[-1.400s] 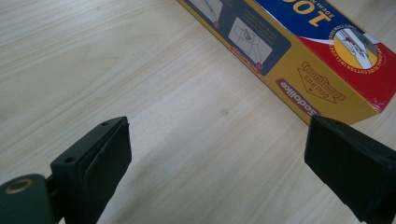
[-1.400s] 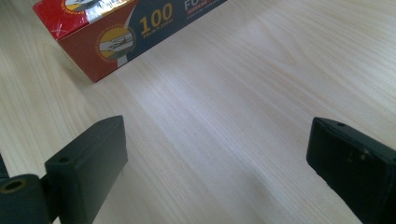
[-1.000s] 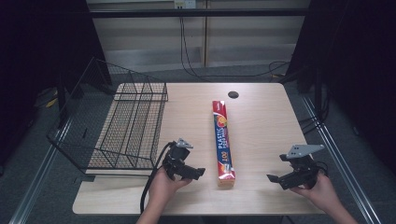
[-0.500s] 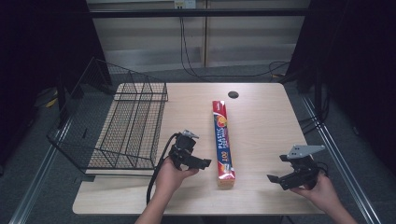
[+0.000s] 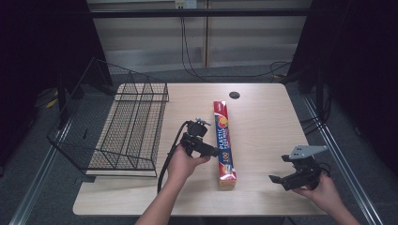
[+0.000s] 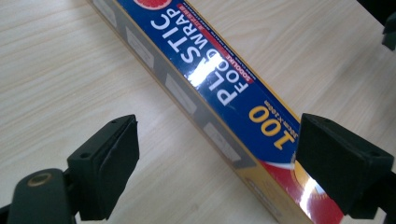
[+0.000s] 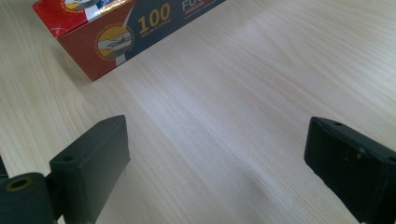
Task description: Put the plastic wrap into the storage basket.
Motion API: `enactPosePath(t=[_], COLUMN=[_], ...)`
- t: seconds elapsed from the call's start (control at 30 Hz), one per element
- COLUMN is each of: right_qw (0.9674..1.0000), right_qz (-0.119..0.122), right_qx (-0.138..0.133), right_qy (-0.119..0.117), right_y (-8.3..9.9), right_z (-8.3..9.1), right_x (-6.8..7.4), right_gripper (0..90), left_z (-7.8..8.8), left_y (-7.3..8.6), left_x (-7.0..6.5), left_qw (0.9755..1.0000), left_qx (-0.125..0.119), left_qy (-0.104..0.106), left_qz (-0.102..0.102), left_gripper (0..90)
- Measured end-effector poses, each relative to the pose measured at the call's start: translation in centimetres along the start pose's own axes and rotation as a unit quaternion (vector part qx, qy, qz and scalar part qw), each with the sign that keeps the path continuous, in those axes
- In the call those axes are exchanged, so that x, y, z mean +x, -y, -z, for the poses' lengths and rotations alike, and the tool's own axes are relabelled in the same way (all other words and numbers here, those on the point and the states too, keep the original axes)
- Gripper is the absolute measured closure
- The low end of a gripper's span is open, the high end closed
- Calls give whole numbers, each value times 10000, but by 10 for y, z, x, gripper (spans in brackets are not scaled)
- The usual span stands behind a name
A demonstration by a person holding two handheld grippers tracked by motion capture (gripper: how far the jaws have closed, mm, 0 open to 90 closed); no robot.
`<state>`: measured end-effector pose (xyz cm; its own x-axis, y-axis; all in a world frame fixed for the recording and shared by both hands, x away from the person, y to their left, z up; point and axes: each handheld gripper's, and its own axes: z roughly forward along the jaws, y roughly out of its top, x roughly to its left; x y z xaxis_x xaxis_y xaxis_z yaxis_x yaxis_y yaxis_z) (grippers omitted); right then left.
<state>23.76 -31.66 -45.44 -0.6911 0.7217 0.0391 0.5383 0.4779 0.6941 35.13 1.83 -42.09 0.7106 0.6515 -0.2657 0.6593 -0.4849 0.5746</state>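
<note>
At the table's centre we saw the plastic food wrap box [image 5: 224,140] lying from twelve toward six o'clock. Our left gripper [image 5: 212,152] hung beside it, jaws wide, seemingly straddling it untouched; our right gripper [image 5: 278,180] gaped empty at four o'clock.

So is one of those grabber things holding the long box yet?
No, nothing is held. The left gripper is open around the plastic wrap box, pads not pressing it. The right gripper is open over bare table.

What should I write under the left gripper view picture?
Open left tongs straddle a blue plastic food wrap box lying on the wooden table.
</note>
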Motion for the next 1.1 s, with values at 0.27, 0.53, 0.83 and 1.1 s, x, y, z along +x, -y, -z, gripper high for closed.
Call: enactPosePath(t=[0.27, 0.53, 0.83, 1.1], right_qw=[10000, 10000, 10000, 10000], right_qz=[15, -12, 3, 72], right_qx=[25, -15, -12, 27], right_qy=[7, 10, 8, 36], right_y=[0, 1, 0, 0], right_z=[0, 2, 2, 1], right_x=[0, -2, -1, 0], right_gripper=[67, 68, 68, 65], left_z=[-18, -41, -52, -57], left_y=[-17, -29, -37, -43], left_x=[-1, -1, 5, 6], left_qw=[9999, 9989, 9980, 9974], left_qx=[70, 187, 336, 364], left_qy=[10, -77, -251, -253], left_qz=[129, 419, 474, 571], left_gripper=[142, 133, 144, 141])
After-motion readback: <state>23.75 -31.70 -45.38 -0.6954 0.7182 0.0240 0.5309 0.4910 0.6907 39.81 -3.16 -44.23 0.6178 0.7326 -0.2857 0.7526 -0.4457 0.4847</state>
